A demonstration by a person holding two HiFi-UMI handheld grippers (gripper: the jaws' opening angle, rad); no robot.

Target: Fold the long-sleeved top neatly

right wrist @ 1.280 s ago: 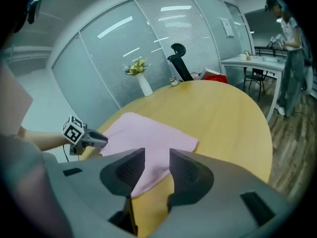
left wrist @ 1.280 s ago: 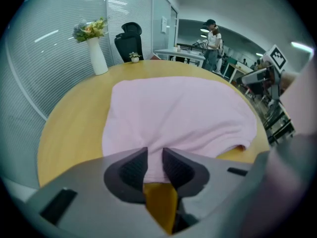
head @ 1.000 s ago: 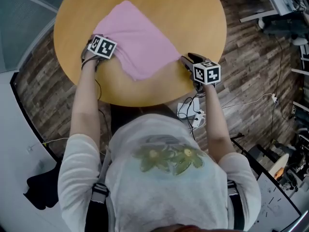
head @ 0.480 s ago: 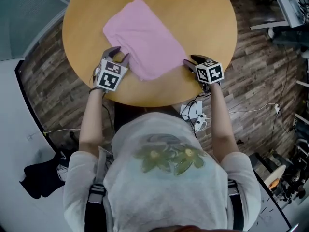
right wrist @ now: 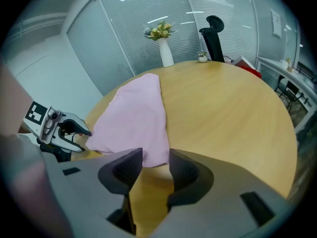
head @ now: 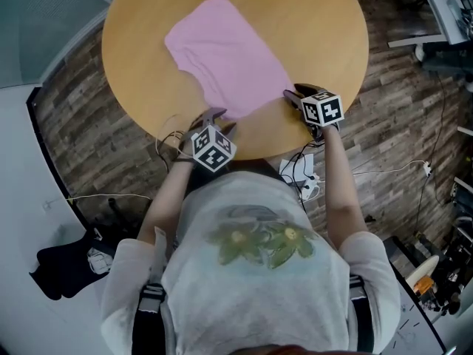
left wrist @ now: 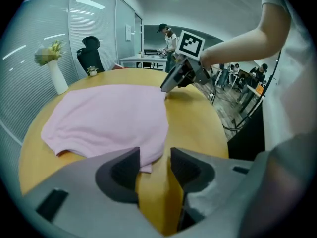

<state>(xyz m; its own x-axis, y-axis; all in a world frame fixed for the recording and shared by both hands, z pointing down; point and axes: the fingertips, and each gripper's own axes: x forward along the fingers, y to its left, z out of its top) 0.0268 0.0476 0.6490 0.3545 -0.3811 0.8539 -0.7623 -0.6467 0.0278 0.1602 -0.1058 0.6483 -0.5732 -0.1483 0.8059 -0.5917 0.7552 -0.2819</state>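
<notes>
I see the pink long-sleeved top (head: 225,58) lying flat on the round wooden table (head: 325,21), folded into a compact, roughly rectangular bundle with no sleeve sticking out. It lies diagonally across the table's middle: one narrow end points to the far-left rim, and the wider end lies close to the near rim without hanging over it. The cloth is mostly smooth — a few soft creases, and a wavy, slightly uneven left edge.
</notes>
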